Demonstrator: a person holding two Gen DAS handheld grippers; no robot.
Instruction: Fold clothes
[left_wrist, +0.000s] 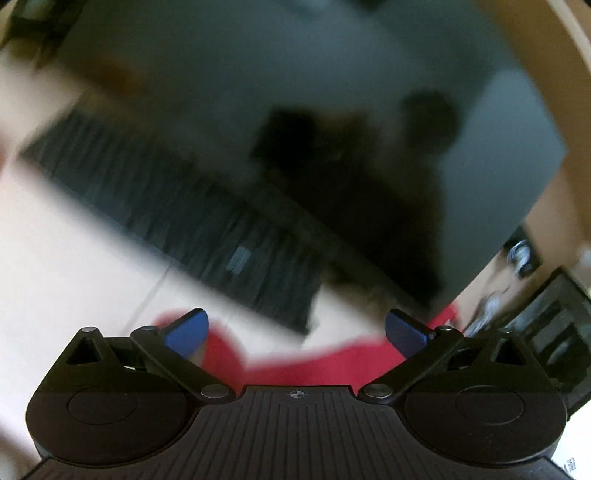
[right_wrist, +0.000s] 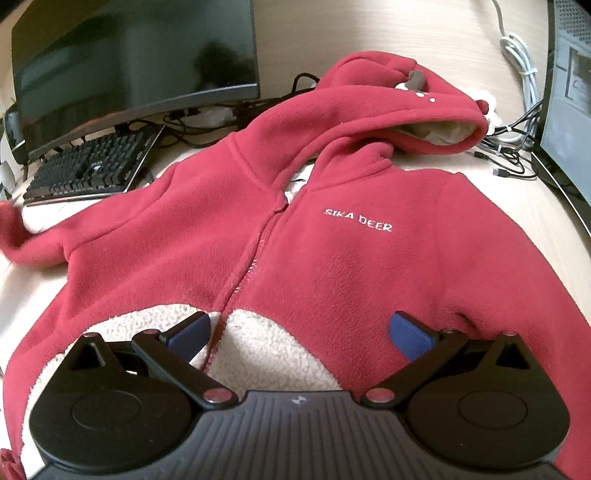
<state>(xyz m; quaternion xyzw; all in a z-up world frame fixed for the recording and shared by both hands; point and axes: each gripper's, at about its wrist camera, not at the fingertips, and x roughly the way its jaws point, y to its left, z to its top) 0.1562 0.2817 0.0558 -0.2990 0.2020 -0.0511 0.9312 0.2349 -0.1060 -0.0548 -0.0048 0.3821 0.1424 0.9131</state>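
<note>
Both claws stand spread wide with nothing between their blue pads. From the right wrist view, the right claw (right_wrist: 299, 332) hovers over the lower front of a red fleece hooded jacket (right_wrist: 332, 258), its pads apart above the cream fleecy belly patch (right_wrist: 266, 354) and the red fabric beside it. The jacket lies face up and spread out on the pale wooden tabletop (right_wrist: 406, 26), zip closed down the middle, white "SIKA DEER" lettering (right_wrist: 357, 221) on the chest. Its hood (right_wrist: 402, 99) lies at the far end, cream lining showing in the opening. One sleeve (right_wrist: 33, 243) stretches out to the left toward a black keyboard (right_wrist: 92, 168). Behind the keyboard stands a dark monitor (right_wrist: 133, 55); black cables (right_wrist: 207, 122) run along its base, and a white cable (right_wrist: 521, 66) and more black leads lie near the hood. A second screen (right_wrist: 569, 110) stands at the right edge.

The left wrist view is heavily blurred. The left claw (left_wrist: 297, 330) is open wide above a strip of the red jacket (left_wrist: 314, 365) just ahead of it; whether it touches the fabric cannot be told. Farther ahead are the smeared keyboard (left_wrist: 166, 206) and the monitor (left_wrist: 295, 92) on the tabletop (left_wrist: 74, 277).
</note>
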